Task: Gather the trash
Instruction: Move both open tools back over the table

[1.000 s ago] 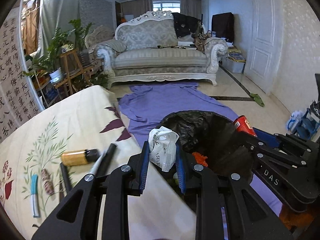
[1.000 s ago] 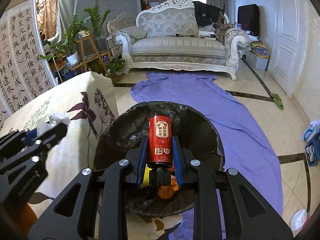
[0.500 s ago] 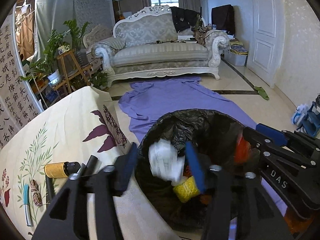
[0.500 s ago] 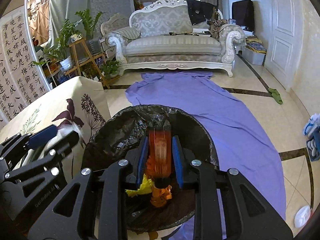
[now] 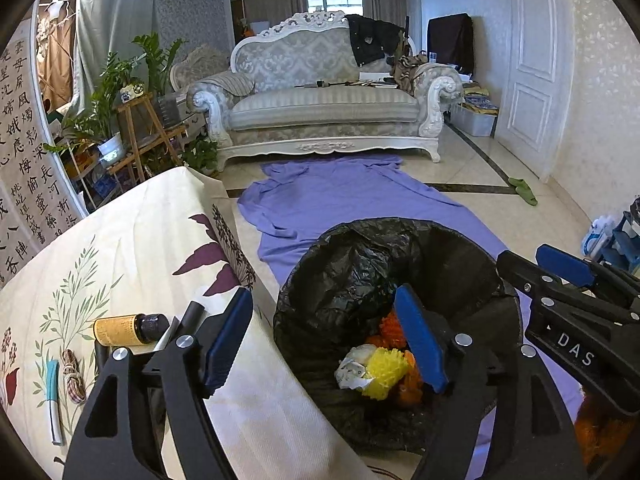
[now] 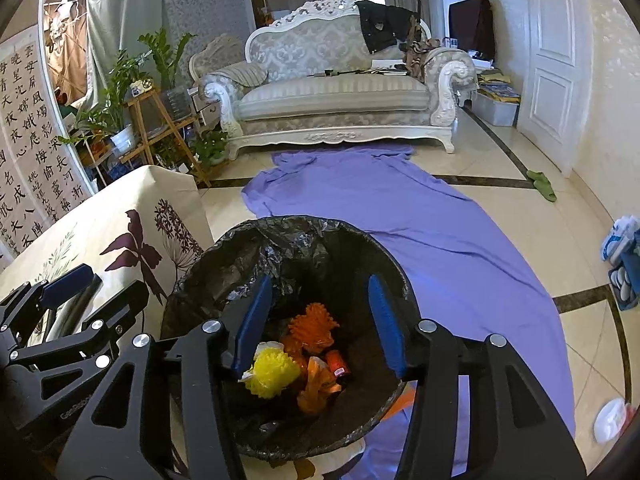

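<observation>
Both the left gripper (image 5: 326,342) and the right gripper (image 6: 318,320) were held wide and empty over the bin (image 6: 224,248), where the red can (image 6: 337,362) lay among dropped trash. The bottle (image 5: 124,328) at nine o'clock would probably be fetched next.

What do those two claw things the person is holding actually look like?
Both are matte black plastic frames with triangular cut-outs and shiny silver pivot screws. The left gripper and the right gripper each carry two long fingers lined with ribbed blue pads. Seen from the other camera, the right one's side bears white letters reading "DAS"; the left one's side shows faint embossed lettering. No cables or sleeves are visible.
</observation>
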The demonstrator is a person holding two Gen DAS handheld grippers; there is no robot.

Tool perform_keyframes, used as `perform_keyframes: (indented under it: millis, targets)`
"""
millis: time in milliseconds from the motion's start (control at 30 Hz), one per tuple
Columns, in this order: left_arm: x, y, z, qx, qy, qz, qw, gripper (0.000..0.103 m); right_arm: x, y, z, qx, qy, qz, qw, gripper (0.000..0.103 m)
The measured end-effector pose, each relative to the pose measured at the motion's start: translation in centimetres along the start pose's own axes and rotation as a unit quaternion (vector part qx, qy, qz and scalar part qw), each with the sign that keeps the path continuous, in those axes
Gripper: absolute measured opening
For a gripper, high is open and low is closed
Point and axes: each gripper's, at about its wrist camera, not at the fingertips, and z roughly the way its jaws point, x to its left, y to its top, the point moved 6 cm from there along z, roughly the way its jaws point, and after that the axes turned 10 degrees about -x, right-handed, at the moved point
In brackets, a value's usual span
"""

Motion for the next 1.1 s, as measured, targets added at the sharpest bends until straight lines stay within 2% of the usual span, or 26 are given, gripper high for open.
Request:
perform_keyframes:
  millis: [200,433,733,1100]
  targets:
    - [0.4,0.3,-0.9,-0.005,-0.004,-0.002,1.0000,0.073,0.1,0.0,-0.4,-0.001,0.000,0.002,1.000,0.054]
    - [2.7,0.2,-2.9,-0.009,0.006,-0.024,0.9997,0.077,1.7,-0.5,-1.5,0.002,0.012,-0.004,1.000,0.054]
    - [8.5,-1.3,-6.1,-0.006,0.060,-0.040,0.9974,0.077,7.2,-1.0,-2.2,0.012,0.052,-0.022,0.998,0.055]
    - [17.2,-4.8,-8.8,0.016,0.142,-0.083,0.9863,0.077,16.2,-2.3,-2.9,0.029,0.121,-0.064,0.990,0.055]
